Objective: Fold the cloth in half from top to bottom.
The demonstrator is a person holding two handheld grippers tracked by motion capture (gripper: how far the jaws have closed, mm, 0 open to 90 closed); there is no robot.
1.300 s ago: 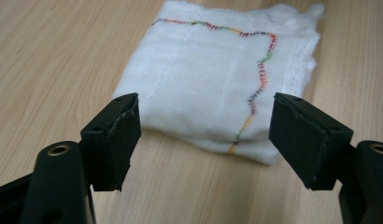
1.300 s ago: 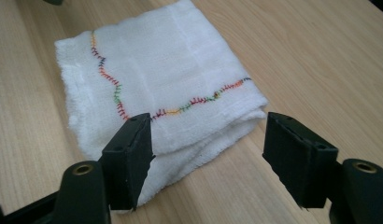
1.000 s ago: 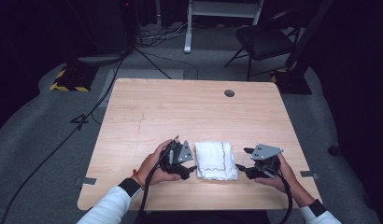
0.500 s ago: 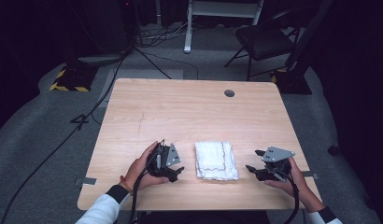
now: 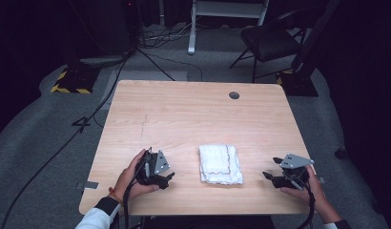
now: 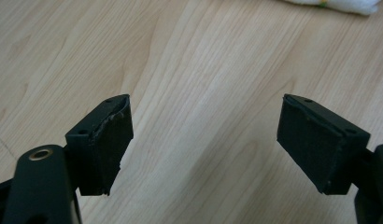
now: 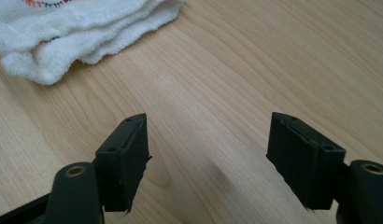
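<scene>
A folded white towel (image 5: 220,164) with a thin red line near one edge lies flat near the front middle of the wooden table (image 5: 193,119). My left gripper (image 5: 165,179) rests to the left of the towel, apart from it, open with nothing between its jaws. In the left gripper view the gripper (image 6: 206,140) stands wide over bare wood, and the towel's edge (image 6: 339,4) peeks in at the top right. My right gripper (image 5: 267,176) sits to the right of the towel, also open and empty. In the right gripper view the gripper (image 7: 208,156) faces the towel's layered corner (image 7: 77,32).
A small dark grommet hole (image 5: 234,95) sits near the table's far edge. Beyond the table stand a black chair (image 5: 274,43) and a white stand (image 5: 227,14); cables (image 5: 88,119) run across the grey floor at the left.
Both grippers have drawn outward away from the towel, the left to the left and the right to the right. The towel lies still.
</scene>
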